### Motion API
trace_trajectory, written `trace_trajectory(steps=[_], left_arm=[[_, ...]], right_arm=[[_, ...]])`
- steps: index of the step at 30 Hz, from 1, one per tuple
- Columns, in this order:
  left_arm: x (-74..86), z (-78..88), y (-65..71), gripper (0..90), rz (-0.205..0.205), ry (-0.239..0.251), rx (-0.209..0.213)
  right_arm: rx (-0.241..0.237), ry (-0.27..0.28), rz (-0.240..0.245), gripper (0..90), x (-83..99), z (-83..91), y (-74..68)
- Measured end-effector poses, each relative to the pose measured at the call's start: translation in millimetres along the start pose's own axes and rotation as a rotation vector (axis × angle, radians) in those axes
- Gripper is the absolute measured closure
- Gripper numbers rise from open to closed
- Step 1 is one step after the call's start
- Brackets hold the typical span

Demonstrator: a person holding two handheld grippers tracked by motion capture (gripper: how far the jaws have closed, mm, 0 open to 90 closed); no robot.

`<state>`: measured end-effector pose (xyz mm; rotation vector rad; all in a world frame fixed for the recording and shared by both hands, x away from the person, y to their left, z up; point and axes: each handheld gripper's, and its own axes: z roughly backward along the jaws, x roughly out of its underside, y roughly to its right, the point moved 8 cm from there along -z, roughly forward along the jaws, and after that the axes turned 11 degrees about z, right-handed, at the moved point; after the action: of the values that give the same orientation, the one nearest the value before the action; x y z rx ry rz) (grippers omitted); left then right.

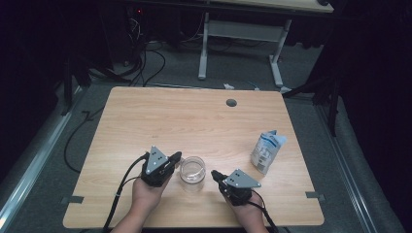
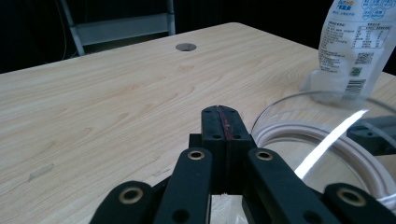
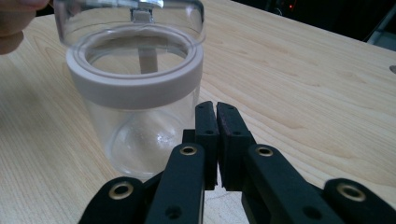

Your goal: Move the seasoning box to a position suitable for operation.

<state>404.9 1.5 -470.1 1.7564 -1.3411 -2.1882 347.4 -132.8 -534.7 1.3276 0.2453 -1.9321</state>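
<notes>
A clear glass jar [image 1: 193,173] with a pale ring around its mouth is standing upright on the wooden table [image 1: 160,116], between the two grippers. The left gripper [image 1: 176,157] is resting just to the left of the jar, and its jaws are pressing together with nothing between them; in the left gripper view the jaw tips [image 2: 221,122] are lying low over the table, and the jar's rim [image 2: 327,140] is curving just to the right of them. The right gripper [image 1: 214,174] is sitting just on the other side of the jar, pointing toward it. Its jaws are almost together, leaving only a thin slit, and they are holding nothing. In the right gripper view the jar [image 3: 135,93] is standing just ahead and to the left of the jaw tips [image 3: 217,122], close to them; I cannot tell if they are touching. A white and blue pouch [image 1: 267,150] is standing well beyond the right gripper, near the table's right edge. Each gripper is being held by a hand coming from the near edge of the table.
</notes>
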Motion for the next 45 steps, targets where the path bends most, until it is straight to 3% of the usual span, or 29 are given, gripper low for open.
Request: trace_trajectory(steps=[2, 3, 4, 5, 13, 17, 45], left_arm=[[1.0, -0.2, -0.5, 90.0, -0.002, -0.007, -0.004], [3.5, 2.2, -2.7, 90.0, -0.046, -0.046, 0.001], [3.8, 2.8, -4.9, 90.0, -0.052, -0.052, -0.016], [1.4, -0.5, 0.8, 90.0, 0.005, -0.008, 0.005], [4.6, -1.1, 6.3, 90.0, -0.004, -0.016, 0.023], [4.8, 0.0, 6.5, 90.0, -0.021, -0.014, 0.022], [-1.0, 3.4, 0.3, 90.0, 0.01, 0.009, 0.009]], right_arm=[[0.001, 0.006, 0.001, 89.1, -1.5, 1.5, 0.3], [-0.001, 0.013, 0.001, 89.4, -2.6, 2.0, 0.0], [0.001, 0.016, 0.001, 89.8, -3.5, 2.8, 0.0], [-0.002, 0.02, 0.001, 89.9, -4.6, 3.4, -0.4], [-0.015, 0.064, 0.017, 89.9, -19.6, 8.0, -4.7], [-0.013, 0.059, 0.025, 89.8, -18.7, 7.6, -5.9], [-0.027, 0.045, 0.025, 89.5, -13.4, 4.7, -9.6]])
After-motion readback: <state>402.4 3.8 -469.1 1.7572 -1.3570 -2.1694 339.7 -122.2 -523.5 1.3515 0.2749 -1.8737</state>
